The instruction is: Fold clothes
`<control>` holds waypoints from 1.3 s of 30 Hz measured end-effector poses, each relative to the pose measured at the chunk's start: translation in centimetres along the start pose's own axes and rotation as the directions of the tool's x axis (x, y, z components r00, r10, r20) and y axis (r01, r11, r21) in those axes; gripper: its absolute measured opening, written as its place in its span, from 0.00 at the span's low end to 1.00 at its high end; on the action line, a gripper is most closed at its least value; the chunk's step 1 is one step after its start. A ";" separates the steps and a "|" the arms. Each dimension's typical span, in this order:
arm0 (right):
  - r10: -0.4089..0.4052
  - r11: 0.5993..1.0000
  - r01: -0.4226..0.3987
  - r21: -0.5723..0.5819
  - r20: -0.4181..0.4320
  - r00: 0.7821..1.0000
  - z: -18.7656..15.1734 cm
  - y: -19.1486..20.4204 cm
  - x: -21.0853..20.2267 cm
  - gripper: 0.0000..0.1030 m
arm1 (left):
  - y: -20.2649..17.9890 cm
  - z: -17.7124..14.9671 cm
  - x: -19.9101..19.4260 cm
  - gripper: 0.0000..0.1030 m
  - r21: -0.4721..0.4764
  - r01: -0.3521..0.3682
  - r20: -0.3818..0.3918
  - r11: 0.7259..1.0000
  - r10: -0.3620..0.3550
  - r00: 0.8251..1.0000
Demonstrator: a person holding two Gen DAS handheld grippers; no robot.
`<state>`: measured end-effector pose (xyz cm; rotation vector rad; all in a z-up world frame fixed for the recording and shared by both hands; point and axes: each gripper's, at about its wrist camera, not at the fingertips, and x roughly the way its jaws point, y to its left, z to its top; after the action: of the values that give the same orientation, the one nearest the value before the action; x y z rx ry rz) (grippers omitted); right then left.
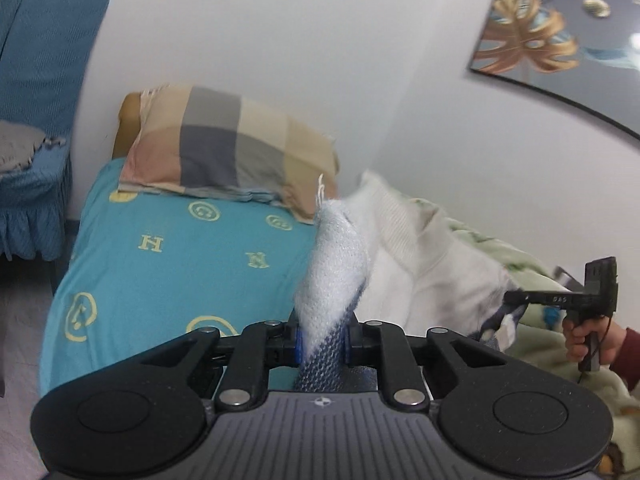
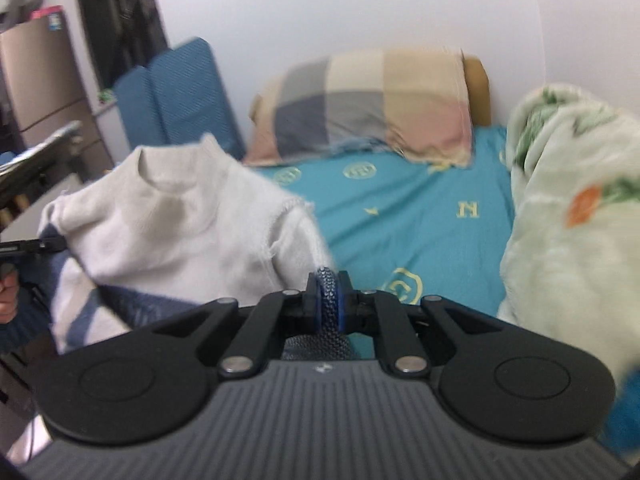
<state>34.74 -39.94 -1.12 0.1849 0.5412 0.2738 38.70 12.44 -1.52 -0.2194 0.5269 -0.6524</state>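
A white knit sweater [image 1: 420,248] with blue bands hangs stretched in the air above the bed. My left gripper [image 1: 322,344] is shut on one white-and-blue edge of it. Over to the right, my right gripper [image 1: 510,298], held by a hand [image 1: 588,340], pinches the other side. In the right wrist view the sweater [image 2: 168,216] shows its collar, facing the camera. My right gripper [image 2: 330,304] is shut on a fold of blue knit. The left gripper [image 2: 58,245] clamps the far left edge.
A bed with a teal patterned sheet [image 1: 180,264] lies below, a checked pillow [image 1: 228,148] at its head. A pale green blanket [image 2: 568,220] is heaped along the wall side. A blue covered chair [image 1: 36,80] stands beside the bed, a cabinet [image 2: 40,80] beyond.
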 end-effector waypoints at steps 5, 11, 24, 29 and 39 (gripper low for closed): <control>0.039 0.998 -0.037 -0.053 0.030 0.999 -3.6 3.3 -8.1 0.10 | -2.5 -3.5 -7.4 0.17 -0.006 0.020 0.033 1.000 -0.020 0.999; 0.075 0.995 -0.078 -0.065 -0.056 0.996 -10.6 6.0 -13.2 0.10 | -1.9 -11.0 -12.8 0.17 -0.139 0.009 0.022 0.990 -0.006 1.000; -0.025 0.997 0.002 -0.073 -0.316 0.949 -15.7 12.0 -14.0 0.13 | -0.7 -19.9 -18.4 0.42 -0.455 -0.074 -0.100 0.887 0.031 0.994; -0.033 0.992 0.064 0.109 -0.267 0.963 -15.5 12.4 -16.9 0.18 | -0.4 -21.1 -21.2 0.62 -0.606 -0.113 -0.106 0.788 0.062 0.992; 0.026 0.742 0.100 0.663 -0.178 0.984 -19.0 11.6 -18.9 0.76 | -5.6 -22.5 -20.9 0.90 -0.788 0.026 0.046 0.615 0.017 0.999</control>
<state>6.72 -32.77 -5.24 0.8662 0.8083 0.0400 9.85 20.47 -10.34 -1.0870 0.7483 -0.3718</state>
